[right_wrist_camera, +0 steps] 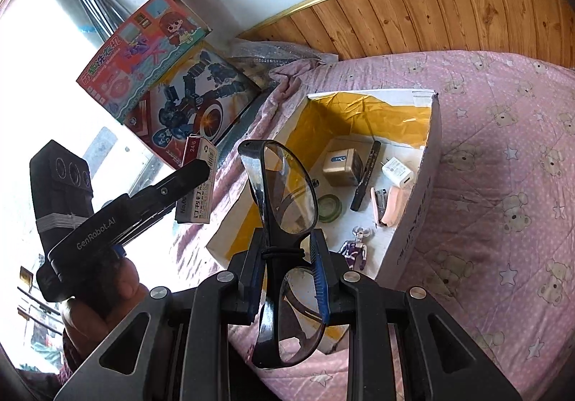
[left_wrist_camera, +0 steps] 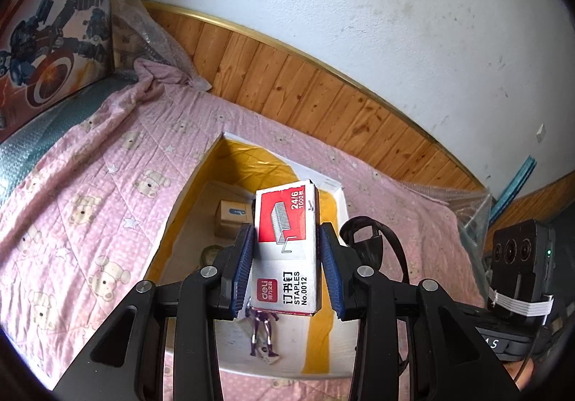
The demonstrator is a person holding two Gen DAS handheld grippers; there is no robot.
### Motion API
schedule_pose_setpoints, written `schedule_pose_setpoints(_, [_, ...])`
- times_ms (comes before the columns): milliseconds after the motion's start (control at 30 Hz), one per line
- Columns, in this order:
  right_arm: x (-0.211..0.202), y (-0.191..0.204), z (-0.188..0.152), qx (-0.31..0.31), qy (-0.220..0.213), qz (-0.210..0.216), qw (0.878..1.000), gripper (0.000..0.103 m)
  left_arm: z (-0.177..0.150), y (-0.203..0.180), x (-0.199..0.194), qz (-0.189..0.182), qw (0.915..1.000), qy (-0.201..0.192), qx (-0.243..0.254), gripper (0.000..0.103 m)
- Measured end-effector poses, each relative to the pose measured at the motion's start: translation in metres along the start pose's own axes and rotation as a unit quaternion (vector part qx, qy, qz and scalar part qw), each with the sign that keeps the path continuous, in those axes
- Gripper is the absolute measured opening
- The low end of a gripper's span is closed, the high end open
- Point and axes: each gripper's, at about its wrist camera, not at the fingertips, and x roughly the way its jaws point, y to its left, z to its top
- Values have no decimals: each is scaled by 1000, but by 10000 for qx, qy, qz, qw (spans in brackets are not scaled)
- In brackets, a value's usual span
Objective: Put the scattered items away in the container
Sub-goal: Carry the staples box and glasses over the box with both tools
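My left gripper (left_wrist_camera: 285,268) is shut on a red and white staples box (left_wrist_camera: 287,242) and holds it above the open white cardboard box (left_wrist_camera: 187,192) with yellow tape inside. My right gripper (right_wrist_camera: 287,264) is shut on black-framed glasses (right_wrist_camera: 284,192), held upright near the box's (right_wrist_camera: 413,221) near-left corner. The left gripper (right_wrist_camera: 187,178) with the staples box (right_wrist_camera: 197,185) shows at the left in the right wrist view. The glasses (left_wrist_camera: 366,239) and right gripper also show at the right in the left wrist view.
In the box lie a small tan carton (right_wrist_camera: 341,167), a black pen (right_wrist_camera: 364,178), a white charger (right_wrist_camera: 397,171), a pink stapler (right_wrist_camera: 388,206), a green round lid (right_wrist_camera: 329,208) and a purple figure (right_wrist_camera: 354,246). Toy boxes (right_wrist_camera: 187,91) stand behind on the pink quilt (right_wrist_camera: 503,185).
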Motion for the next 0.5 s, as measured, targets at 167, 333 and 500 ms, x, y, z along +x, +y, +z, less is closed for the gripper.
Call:
schedule_pose_setpoints(167, [19, -11, 9, 386, -10, -52, 9992, 25, 15, 10, 26, 248, 9992, 263, 159, 38])
schedule_pose_setpoints(333, [40, -22, 16, 632, 38, -240, 9977, 26, 22, 22, 58, 597, 9958, 643, 256, 38])
schedule_pose_setpoints(500, [57, -36, 21, 891, 102, -457, 9949, 26, 30, 28, 88, 864, 9909, 982, 328, 38])
